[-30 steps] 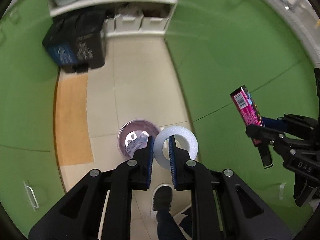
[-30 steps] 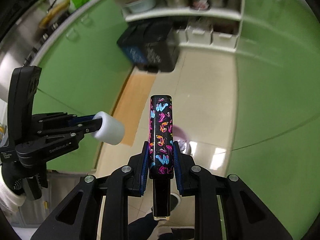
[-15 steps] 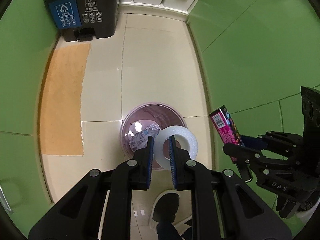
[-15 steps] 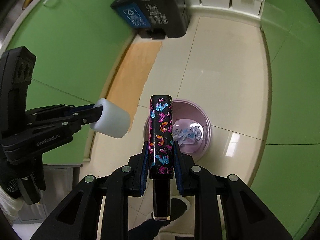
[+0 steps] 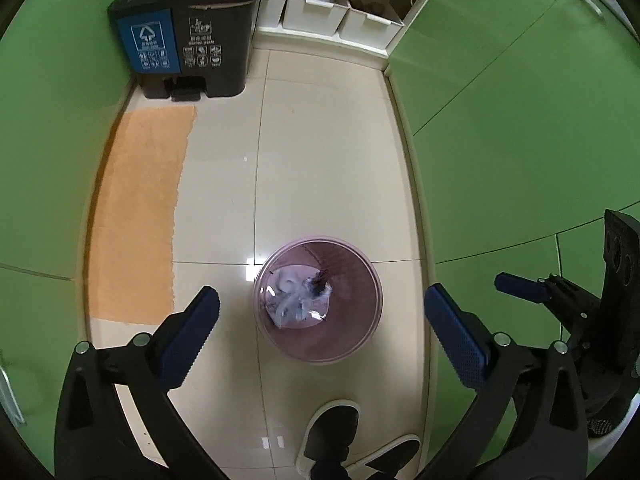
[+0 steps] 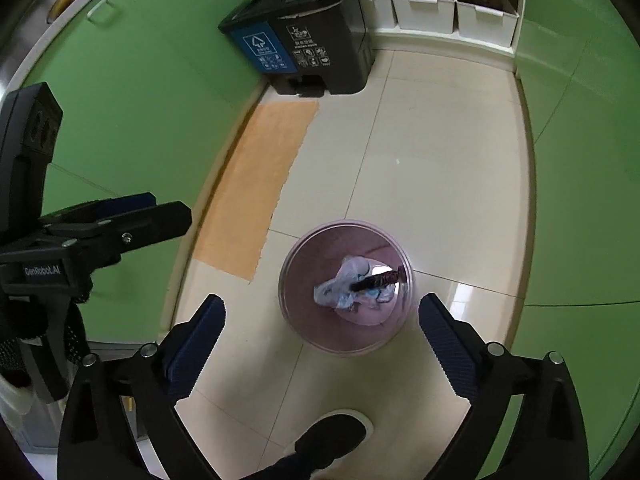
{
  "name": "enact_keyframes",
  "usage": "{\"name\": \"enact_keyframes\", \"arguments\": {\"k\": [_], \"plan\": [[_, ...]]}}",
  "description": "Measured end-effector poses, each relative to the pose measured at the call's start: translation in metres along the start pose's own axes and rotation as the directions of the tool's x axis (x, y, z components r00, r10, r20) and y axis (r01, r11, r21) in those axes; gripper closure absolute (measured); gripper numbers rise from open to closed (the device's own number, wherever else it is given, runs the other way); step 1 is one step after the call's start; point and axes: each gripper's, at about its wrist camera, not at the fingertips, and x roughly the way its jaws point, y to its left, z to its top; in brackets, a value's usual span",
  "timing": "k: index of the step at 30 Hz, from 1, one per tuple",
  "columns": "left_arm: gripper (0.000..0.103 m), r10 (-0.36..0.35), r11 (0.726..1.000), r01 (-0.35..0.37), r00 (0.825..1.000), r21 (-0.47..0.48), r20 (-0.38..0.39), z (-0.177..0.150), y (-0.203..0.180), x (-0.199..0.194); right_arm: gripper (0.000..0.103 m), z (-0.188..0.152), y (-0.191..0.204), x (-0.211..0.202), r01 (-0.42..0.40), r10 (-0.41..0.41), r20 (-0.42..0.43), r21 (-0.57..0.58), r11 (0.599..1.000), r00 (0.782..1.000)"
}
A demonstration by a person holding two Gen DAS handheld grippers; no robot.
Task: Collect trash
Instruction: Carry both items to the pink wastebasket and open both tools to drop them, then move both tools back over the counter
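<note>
A: Entry, left gripper. Jaws opening, standing wide apart; blue pads at about 8 and 4 o'clock of the left wrist view. Nothing between them, no contact with anything.

B: Confirmed. Right gripper: same, jaws opening, pads spread wide, nothing held. Both point steeply down at the floor.

A: What is under them?

B: A pink wastebasket on the cream tile floor, seen between the left pads, slightly toward 6 o'clock from view centre. Inside lies crumpled pale plastic trash.

A: From the right wrist view, the wastebasket holds the plastic trash with a dark patterned box lying on it, tilted, its far end toward the rim at 3 o'clock. The white roll cannot be made out.

B: Surroundings: black two-part bin at 11 o'clock, orange mat at 9 o'clock along the green cabinets. A dark shoe at 6 o'clock, just beside the basket.

A: The left gripper also shows at 9 o'clock in the right view, empty.
</note>
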Motion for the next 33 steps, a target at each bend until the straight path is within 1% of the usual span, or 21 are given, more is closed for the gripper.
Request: {"name": "enact_keyframes", "arguments": {"k": [2, 5, 9, 11, 14, 16, 17, 18, 19, 22, 23, 24, 25, 27, 28, 29, 30, 31, 32, 33], "plan": [[0.003, 0.000, 1.000, 0.000, 1.000, 0.006, 0.004, 0.002, -0.006, -0.014, 0.006, -0.001, 0.001, -0.013, 0.015, -0.015, 0.002, 0.004, 1.000, 1.000], [0.003, -0.001, 1.000, 0.001, 1.000, 0.014, 0.008, 0.004, -0.015, -0.037, 0.006, -0.002, 0.007, -0.044, 0.033, -0.033, 0.015, 0.017, 0.999, 0.999], [0.003, 0.005, 0.999, -0.006, 1.000, 0.040, 0.029, 0.009, -0.038, -0.089, 0.006, 0.000, 0.013, -0.091, 0.042, -0.044, 0.033, 0.049, 0.998, 0.998], [0.003, 0.003, 0.998, -0.005, 0.999, 0.057, 0.042, 0.011, -0.053, -0.118, 0.006, 0.000, 0.016, -0.122, 0.048, -0.052, 0.049, 0.070, 0.996, 0.997], [0.003, -0.007, 0.996, 0.000, 0.998, 0.092, 0.070, 0.016, -0.078, -0.168, 0.006, -0.004, 0.024, -0.186, 0.057, -0.066, 0.092, 0.097, 0.994, 0.994], [0.003, -0.015, 0.993, 0.003, 0.995, 0.121, 0.095, 0.021, -0.099, -0.208, 0.006, -0.008, 0.029, -0.223, 0.067, -0.080, 0.122, 0.110, 0.992, 0.989], [0.003, -0.018, 0.991, 0.004, 0.994, 0.131, 0.108, 0.023, -0.107, -0.222, 0.006, -0.011, 0.032, -0.250, 0.065, -0.083, 0.146, 0.124, 0.990, 0.986], [0.003, -0.029, 0.989, 0.011, 0.992, 0.146, 0.123, 0.026, -0.117, -0.243, 0.006, -0.014, 0.033, -0.265, 0.065, -0.086, 0.159, 0.129, 0.990, 0.984], [0.003, -0.034, 0.987, 0.013, 0.991, 0.158, 0.132, 0.028, -0.124, -0.257, 0.006, -0.018, 0.036, -0.292, 0.073, -0.097, 0.182, 0.136, 0.988, 0.978], [0.003, -0.064, 0.978, 0.022, 0.978, 0.209, 0.197, 0.032, -0.158, -0.320, 0.006, -0.032, 0.040, -0.360, 0.073, -0.115, 0.255, 0.167, 0.983, 0.960], [0.003, -0.077, 0.975, 0.029, 0.975, 0.221, 0.207, 0.033, -0.166, -0.333, 0.006, -0.038, 0.039, -0.384, 0.084, -0.133, 0.283, 0.182, 0.980, 0.950], [0.003, -0.091, 0.971, 0.038, 0.972, 0.236, 0.217, 0.034, -0.175, -0.347, 0.006, -0.042, 0.039, -0.396, 0.089, -0.144, 0.299, 0.190, 0.978, 0.943], [0.003, -0.106, 0.967, 0.047, 0.968, 0.252, 0.226, 0.034, -0.184, -0.360, 0.006, -0.052, 0.038, -0.423, 0.097, -0.164, 0.329, 0.211, 0.973, 0.930], [0.003, -0.142, 0.953, 0.066, 0.959, 0.294, 0.246, 0.034, -0.207, -0.388, 0.006, -0.065, 0.037, -0.458, 0.119, -0.204, 0.366, 0.242, 0.963, 0.908], [0.003, -0.163, 0.947, 0.080, 0.955, 0.312, 0.250, 0.034, -0.218, -0.399, 0.006, -0.076, 0.035, -0.479, 0.129, -0.228, 0.388, 0.263, 0.956, 0.893], [0.003, -0.194, 0.934, 0.100, 0.948, 0.342, 0.252, 0.033, -0.233, -0.413, 0.006, -0.080, 0.033, -0.489, 0.135, -0.241, 0.399, 0.276, 0.952, 0.885], [0.003, -0.211, 0.925, 0.109, 0.945, 0.365, 0.251, 0.031, -0.244, -0.420, 0.006, -0.093, 0.030, -0.511, 0.149, -0.273, 0.418, 0.305, 0.941, 0.866], [0.003, -0.229, 0.916, 0.122, 0.941, 0.383, 0.249, 0.029, -0.254, -0.426, 0.006, -0.102, 0.026, -0.525, 0.158, -0.294, 0.429, 0.326, 0.932, 0.854], [0.003, -0.265, 0.898, 0.150, 0.935, 0.413, 0.237, 0.027, -0.271, -0.434, 0.006, -0.112, 0.021, -0.540, 0.164, -0.317, 0.441, 0.351, 0.922, 0.840], [0.003, -0.282, 0.887, 0.163, 0.932, 0.432, 0.228, 0.025, -0.281, -0.437, 0.006, -0.119, 0.018, -0.550, 0.168, -0.333, 0.448, 0.368, 0.914, 0.830]]}}
